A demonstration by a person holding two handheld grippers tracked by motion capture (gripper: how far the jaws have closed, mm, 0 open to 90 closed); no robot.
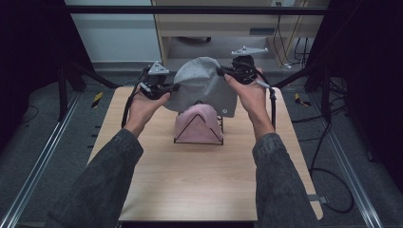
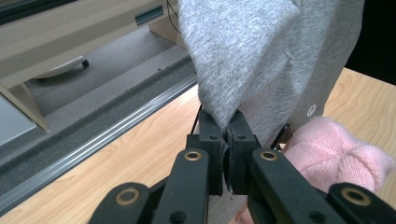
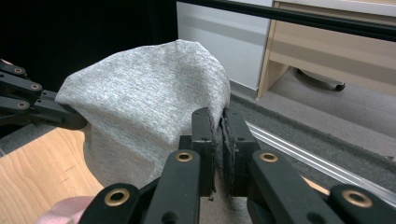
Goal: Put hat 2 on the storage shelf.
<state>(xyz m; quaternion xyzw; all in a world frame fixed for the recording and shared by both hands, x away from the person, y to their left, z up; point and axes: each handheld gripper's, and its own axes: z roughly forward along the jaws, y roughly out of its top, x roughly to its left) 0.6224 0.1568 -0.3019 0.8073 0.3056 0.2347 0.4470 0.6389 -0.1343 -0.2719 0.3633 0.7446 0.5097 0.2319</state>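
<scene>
Two tools clamped on one grey knit beanie (image 1: pixel 202 88), left tool (image 1: pixel 160 89) and right tool (image 1: pixel 236 72) pinching opposite edges of its rim. Held up at centre frame, above a pink knit hat (image 1: pixel 197 124) sitting on a black wire stand (image 1: pixel 199 141). Soft, light, floppy, probably stretchy; best taken by the rim. Pale wood worktop (image 1: pixel 199 180) below; grey carpet and dark curtains around.

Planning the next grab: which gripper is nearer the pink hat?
Roughly equal; no clear winner. The left gripper and right gripper both pinch the grey hat above the pink hat, one on each side, neither touching it.
</scene>
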